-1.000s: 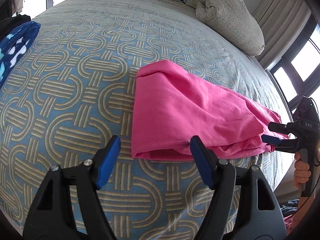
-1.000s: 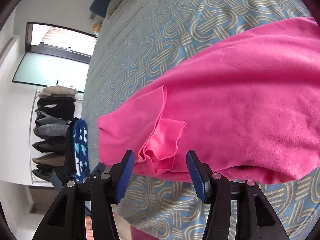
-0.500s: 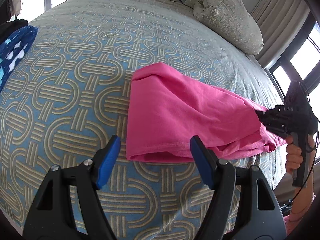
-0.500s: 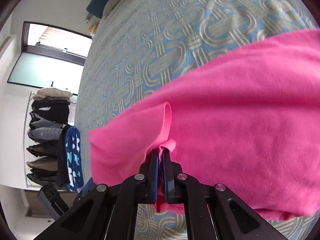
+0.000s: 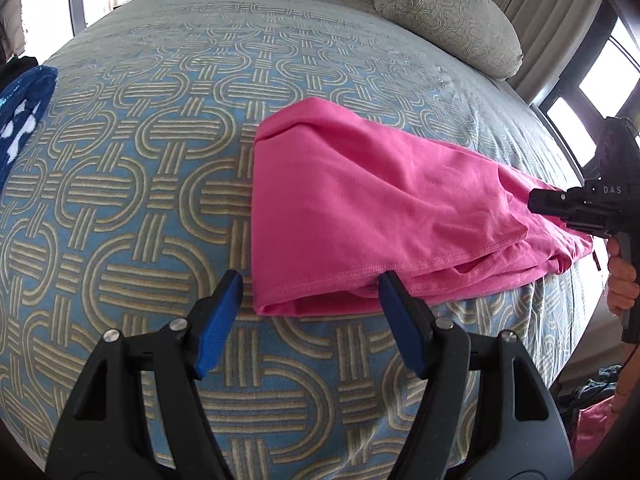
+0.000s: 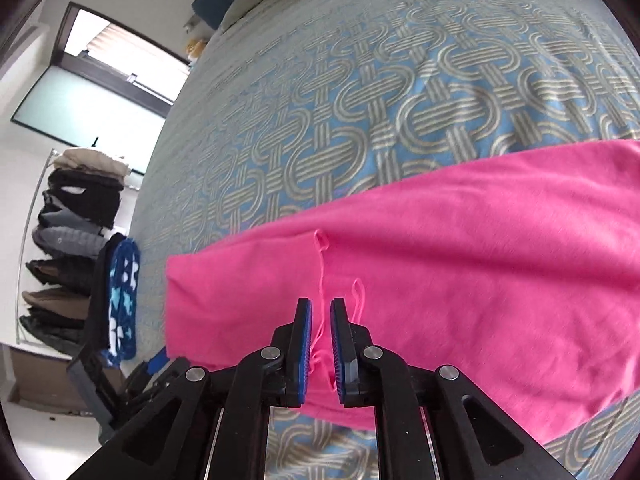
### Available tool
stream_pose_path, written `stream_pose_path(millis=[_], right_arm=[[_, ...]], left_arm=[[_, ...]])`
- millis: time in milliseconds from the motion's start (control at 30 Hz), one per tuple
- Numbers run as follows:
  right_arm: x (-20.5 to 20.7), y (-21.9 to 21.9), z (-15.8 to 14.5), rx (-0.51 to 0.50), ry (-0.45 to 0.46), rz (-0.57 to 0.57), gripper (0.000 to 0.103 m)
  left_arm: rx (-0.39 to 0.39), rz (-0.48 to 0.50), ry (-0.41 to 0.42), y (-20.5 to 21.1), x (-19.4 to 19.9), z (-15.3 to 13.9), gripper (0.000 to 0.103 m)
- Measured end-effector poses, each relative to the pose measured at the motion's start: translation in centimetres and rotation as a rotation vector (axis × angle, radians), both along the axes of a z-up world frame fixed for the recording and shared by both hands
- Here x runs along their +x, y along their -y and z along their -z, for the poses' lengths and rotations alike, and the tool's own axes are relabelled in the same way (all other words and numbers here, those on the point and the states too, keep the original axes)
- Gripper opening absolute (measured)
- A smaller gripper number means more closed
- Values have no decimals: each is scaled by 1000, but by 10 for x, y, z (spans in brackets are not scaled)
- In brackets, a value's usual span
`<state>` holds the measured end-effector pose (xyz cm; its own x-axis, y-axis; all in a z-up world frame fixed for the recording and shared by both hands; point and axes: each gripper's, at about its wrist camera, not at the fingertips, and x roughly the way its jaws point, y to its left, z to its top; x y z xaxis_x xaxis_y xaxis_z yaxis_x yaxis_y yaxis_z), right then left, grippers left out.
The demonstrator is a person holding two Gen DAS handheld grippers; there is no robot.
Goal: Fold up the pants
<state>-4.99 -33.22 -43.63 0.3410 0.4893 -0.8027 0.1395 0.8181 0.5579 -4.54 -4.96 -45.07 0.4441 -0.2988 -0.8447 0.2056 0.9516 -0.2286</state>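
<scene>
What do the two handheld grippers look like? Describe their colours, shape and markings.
Both are black plastic clamp-style frames with silver screws. The left gripper and the right gripper carry ribbed blue pads on their fingers. The left view shows white "DAS" lettering on the right gripper's pistol-grip body, held by a bare hand.

Both wrist cams low over bed [image 5: 160, 184], facing crosswise, sharing pink pants [image 5: 360, 208].

Bright, even daylight fills both views. Windows [image 5: 592, 92] ahead and to the right of the left gripper [image 5: 310, 316] are blown out white. Shadows under the pants [image 5: 360, 208] are soft. Fisheye bending curves the bed [image 6: 360, 100] strongly, with dark vignetted corners. The right view is slightly smeared.
</scene>
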Motion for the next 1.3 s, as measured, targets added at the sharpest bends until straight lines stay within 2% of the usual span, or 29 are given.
stream_pose_path(millis=[67,133,200,267,300,333,367,400,433,467,500,567,600,667,700,767,833,900,967,1000,1033,1100,1267,1300], right_arm=[[-6,-13,1,23,-19,-45,18],[-9,-22,0,35,-17,-70,34],[-9,-28,4,12,-23,-63,57],[-3,-32,13,-18,-54,-35,58],[0,-36,18,-24,-70,-31,44],[1,-39,22,-27,-75,-24,16],[1,-41,25,-29,-89,-29,5],[-2,-40,23,-20,-79,-16,5],[-7,-37,16,-21,-47,-5,5],[-11,-34,8,-28,-19,6,5],[-16,-28,2,-33,-7,19,5],[-18,-23,2,-63,-45,4,6],[-16,-23,6,-116,-86,-26,8],[-10,-24,10,-312,-164,-35,11],[-7,-25,7,-371,-165,-20,11],[2,-26,-8,-343,-109,-6,13],[16,-47,-29,-281,-22,-52,20],[33,-86,-47,-290,58,-168,39],[53,-137,-53,-290,109,-339,48],[63,-158,-51,-277,111,-414,48],[75,-177,-47,-261,98,-471,48],[94,-214,-39,-260,73,-524,48],[126,-277,-12,-375,8,-692,48],[131,-284,-3,-384,-17,-716,48]], left_arm=[[-3,12,-1,1,0,-1,63],[6,18,9,0,-2,-1,62],[15,23,12,0,-4,-1,62],[10,21,4,-1,-3,1,62],[5,13,-2,-1,-1,2,62],[-7,4,-8,-1,1,2,62],[-23,0,-6,-1,4,1,62],[-31,2,4,-1,5,1,41],[-43,17,-1,-1,8,1,10],[-49,24,-17,-1,10,2,10],[-64,27,-20,-3,9,0,6],[-34,37,-13,-3,3,-4,5],[-6,37,-6,-4,0,-5,5],[21,38,-8,-8,-6,-3,5],[37,33,-7,-11,-8,-2,5],[46,29,-12,-17,-10,2,5],[1,28,-38,-22,-11,4,5],[-23,21,-43,-25,-12,5,9],[-30,20,-29,-25,-13,3,24],[-29,20,-15,-25,-14,2,40],[-20,22,2,-23,-14,1,50],[-1,39,19,-20,-10,1,50],[12,71,28,-13,4,7,50],[7,73,32,-14,5,6,47]])
